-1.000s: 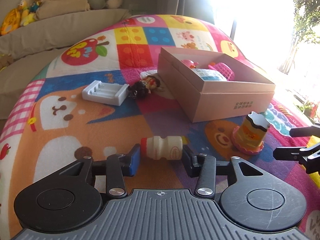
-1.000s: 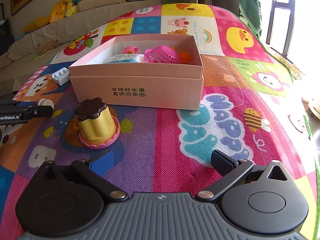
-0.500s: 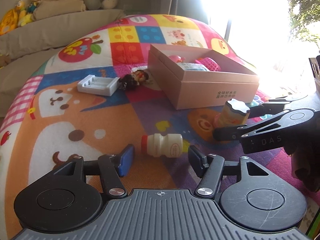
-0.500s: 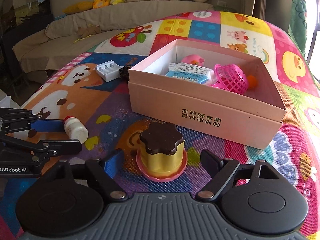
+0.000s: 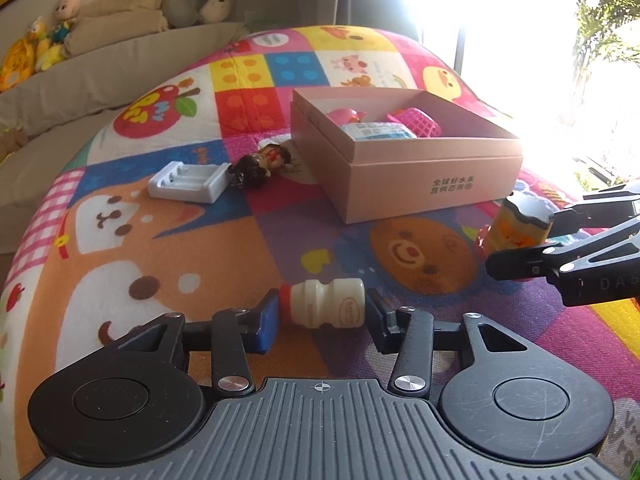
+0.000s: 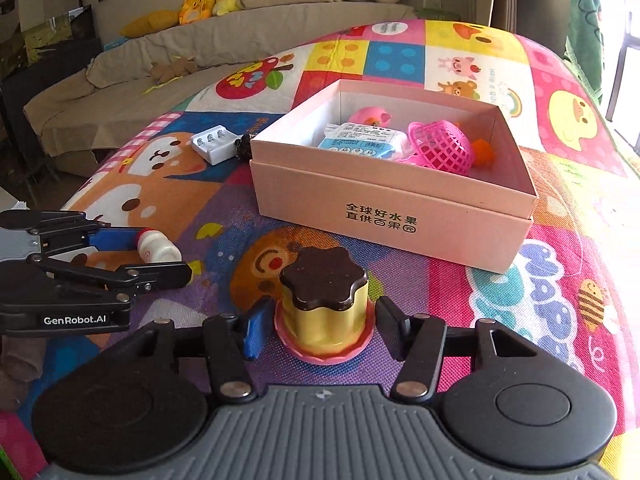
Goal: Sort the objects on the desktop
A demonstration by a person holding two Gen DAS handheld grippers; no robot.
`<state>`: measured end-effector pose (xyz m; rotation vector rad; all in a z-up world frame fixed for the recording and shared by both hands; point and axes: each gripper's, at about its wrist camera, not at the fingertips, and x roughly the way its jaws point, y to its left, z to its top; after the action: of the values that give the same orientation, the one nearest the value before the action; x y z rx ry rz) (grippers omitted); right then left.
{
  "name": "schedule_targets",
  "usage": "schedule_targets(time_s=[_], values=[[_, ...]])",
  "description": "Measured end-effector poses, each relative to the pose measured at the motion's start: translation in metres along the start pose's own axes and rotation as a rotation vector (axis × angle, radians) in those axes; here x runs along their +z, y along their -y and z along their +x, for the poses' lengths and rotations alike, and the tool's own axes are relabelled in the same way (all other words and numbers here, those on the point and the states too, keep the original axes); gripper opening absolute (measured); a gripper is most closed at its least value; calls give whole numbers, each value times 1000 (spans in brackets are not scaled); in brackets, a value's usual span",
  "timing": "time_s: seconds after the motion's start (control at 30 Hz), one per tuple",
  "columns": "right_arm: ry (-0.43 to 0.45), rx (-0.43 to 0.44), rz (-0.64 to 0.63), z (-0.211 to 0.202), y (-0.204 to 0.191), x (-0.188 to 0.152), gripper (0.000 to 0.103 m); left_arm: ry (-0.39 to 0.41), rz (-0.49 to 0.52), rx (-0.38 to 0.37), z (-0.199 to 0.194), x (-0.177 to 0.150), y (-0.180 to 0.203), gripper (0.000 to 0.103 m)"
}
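Box (image 6: 394, 216) interior's orange toy (image 6: 482, 148) shows only from right wrist.

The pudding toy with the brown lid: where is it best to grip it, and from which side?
Grip the pudding toy on its straight yellow body, below the overhanging brown lid and above the flared pink base. It stands upright, so come level from the near side, one finger on each flank.
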<state>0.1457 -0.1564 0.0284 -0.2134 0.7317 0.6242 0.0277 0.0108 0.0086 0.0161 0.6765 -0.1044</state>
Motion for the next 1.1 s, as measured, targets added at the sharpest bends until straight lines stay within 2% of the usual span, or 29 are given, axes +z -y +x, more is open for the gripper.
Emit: schedule_targets(time_s=[0.2,0.4,0.5,0.6,0.8,0.97,1.0,1.07,1.1], values=[[83,-51,4,-42,16,5,56,22,28,-35,-8,8,14,48],[223,-107,52,-85,40,25,56,102,68,-53,-22,34,25,48],[258,-126,66,-95,47,29,56,149,88,-39,-24,53,26,48],[250,-134,79,-94,50,30,56,189,82,-45,-19,74,21,48],[219,-126,75,-89,50,22,56,188,74,-58,16,114,24,48],[205,-137,73,-80,52,28,56,254,57,-29,55,178,33,49],[207,-139,71,-79,51,30,56,253,37,-36,59,186,31,51],[219,-137,66,-78,50,32,55,257,-6,-53,58,187,22,63],[223,-133,62,-78,50,32,45,261,-16,-57,55,180,18,67]])
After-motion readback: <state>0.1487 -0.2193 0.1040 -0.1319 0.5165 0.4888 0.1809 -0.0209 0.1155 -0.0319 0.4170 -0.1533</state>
